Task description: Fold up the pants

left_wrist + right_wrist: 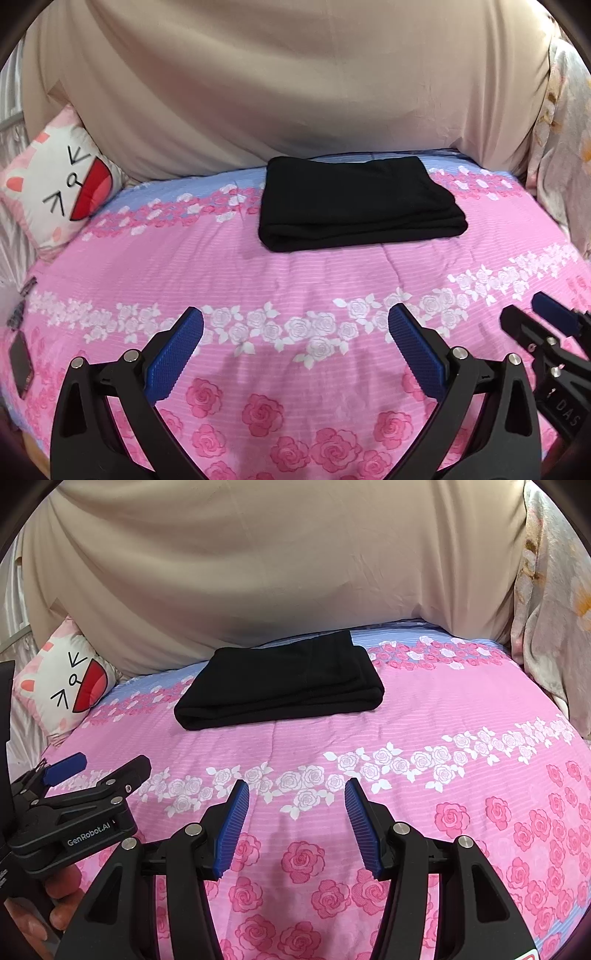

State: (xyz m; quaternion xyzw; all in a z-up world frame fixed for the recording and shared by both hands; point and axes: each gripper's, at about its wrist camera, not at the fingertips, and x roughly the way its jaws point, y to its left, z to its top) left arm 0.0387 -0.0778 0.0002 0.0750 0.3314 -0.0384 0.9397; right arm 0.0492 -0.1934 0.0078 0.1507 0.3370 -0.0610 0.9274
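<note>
The black pants [358,201] lie folded into a compact rectangle at the far side of the bed; they also show in the right wrist view [280,681]. My left gripper [295,321] is open and empty, held low over the bedspread well short of the pants. My right gripper [297,794] is open and empty too, also short of the pants. The right gripper shows at the right edge of the left wrist view [535,317]. The left gripper shows at the left edge of the right wrist view [99,764].
A pink floral bedspread [295,266] covers the bed. A cat-face cushion [59,184] leans at the back left. A beige sheet [288,81] hangs behind the bed. A floral blanket [565,147] is piled at the right. A dark phone [20,363] lies at the left edge.
</note>
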